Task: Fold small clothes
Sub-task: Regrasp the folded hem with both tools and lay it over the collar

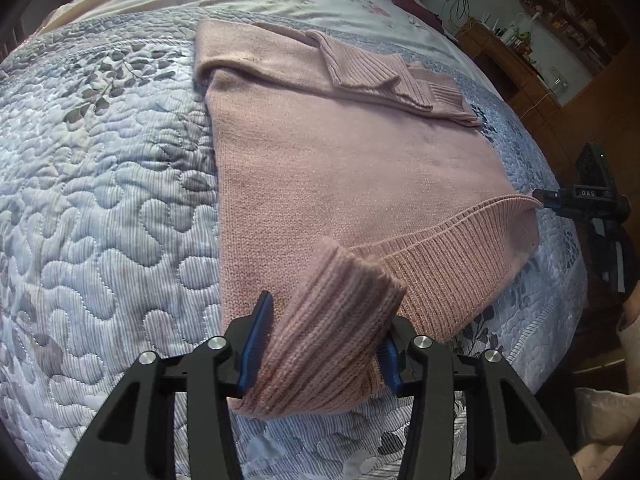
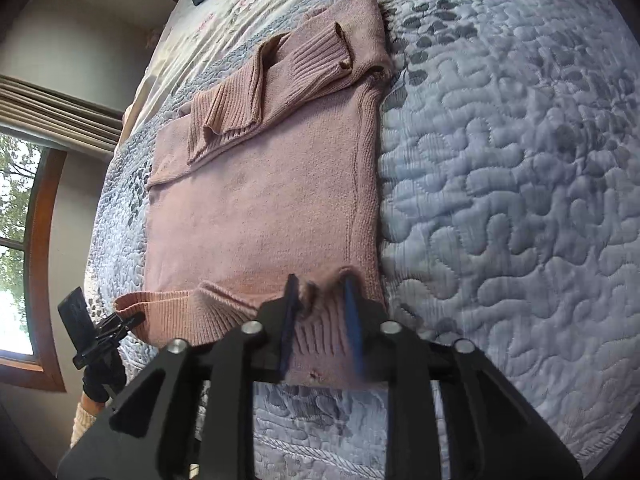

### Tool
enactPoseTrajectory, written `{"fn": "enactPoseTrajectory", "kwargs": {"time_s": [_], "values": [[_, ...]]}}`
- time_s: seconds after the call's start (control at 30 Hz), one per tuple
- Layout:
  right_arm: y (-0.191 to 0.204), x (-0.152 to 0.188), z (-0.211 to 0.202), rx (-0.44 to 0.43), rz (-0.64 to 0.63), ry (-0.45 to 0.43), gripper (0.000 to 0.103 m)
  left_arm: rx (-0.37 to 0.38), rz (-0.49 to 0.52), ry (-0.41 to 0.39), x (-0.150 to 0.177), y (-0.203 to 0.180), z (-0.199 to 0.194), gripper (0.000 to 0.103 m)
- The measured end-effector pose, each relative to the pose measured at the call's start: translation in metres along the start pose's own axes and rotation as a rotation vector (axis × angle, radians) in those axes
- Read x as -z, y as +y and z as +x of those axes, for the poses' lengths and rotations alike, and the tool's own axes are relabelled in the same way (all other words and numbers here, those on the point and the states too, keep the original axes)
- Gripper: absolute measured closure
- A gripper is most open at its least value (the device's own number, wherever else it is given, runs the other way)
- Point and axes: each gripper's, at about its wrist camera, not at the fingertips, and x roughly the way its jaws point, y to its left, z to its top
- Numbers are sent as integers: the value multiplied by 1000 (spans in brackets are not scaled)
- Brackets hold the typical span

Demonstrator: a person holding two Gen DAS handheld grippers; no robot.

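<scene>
L gripper (image 1: 320,344) & R gripper (image 2: 320,320) each clamp pink sweater (image 1: 352,168) hem; quilt (image 1: 100,200) beneath.

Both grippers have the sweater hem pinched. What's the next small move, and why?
Probably lift both hem corners together and carry them toward the collar end. The left gripper and right gripper each hold a corner of the ribbed hem, the sleeves are already folded across the top, and the sweater lies flat on the quilt, so a half fold looks due.
</scene>
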Motion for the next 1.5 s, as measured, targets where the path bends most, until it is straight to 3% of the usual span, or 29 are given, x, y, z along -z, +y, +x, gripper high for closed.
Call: {"fn": "enactPoseTrajectory", "kwargs": {"time_s": [0.03,0.23,0.6,0.67,0.73,0.8,0.87,0.93,0.97,1.0,1.33,1.5], "values": [[0,0,-7,42,-17,-28,45,2,1,0,1,0,-1,56],[-2,-2,-20,32,-93,-52,45,3,13,-3,0,-3,0,56],[41,-4,43,194,-367,47,46,-5,9,30,-9,-4,19,55],[40,-5,53,212,-384,66,57,-10,16,31,-10,-5,21,55],[39,-4,57,231,-404,72,76,-17,23,26,-11,-6,21,56],[40,-1,52,221,-422,57,82,-17,26,18,-12,-8,21,58],[41,3,41,215,-438,29,83,0,30,10,-13,-10,17,73],[40,8,28,196,-432,-4,85,9,40,-9,-11,-14,10,80],[39,10,22,189,-424,-18,93,7,45,-19,-10,-15,6,83],[37,12,17,161,-405,-17,97,6,49,-27,-7,-17,2,83],[31,51,-23,20,-315,-99,98,40,62,-84,19,-29,-22,90],[29,50,-56,-61,-266,-147,98,47,80,-141,2,-38,-47,91]]}}
